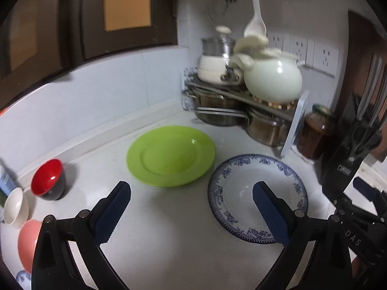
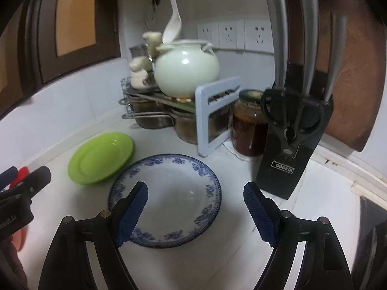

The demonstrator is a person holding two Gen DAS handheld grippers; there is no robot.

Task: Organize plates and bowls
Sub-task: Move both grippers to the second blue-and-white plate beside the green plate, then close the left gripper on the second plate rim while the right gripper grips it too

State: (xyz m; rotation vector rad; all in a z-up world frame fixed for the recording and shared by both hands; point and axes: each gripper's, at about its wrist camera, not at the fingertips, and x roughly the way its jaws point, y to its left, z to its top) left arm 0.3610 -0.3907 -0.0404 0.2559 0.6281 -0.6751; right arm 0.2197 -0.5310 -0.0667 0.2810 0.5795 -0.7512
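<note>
Left wrist view: left gripper (image 1: 191,215) is held spread and empty over the counter (image 1: 169,241), green plate (image 1: 171,155) ahead, blue-patterned plate (image 1: 232,193) beside it. Right gripper (image 2: 196,213) is spread wide, empty, above that patterned plate.

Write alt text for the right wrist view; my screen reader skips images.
An open hand-held gripper hovers over a blue-patterned white plate on a white counter, a green plate behind it to the left and a black knife block to the right.
</note>
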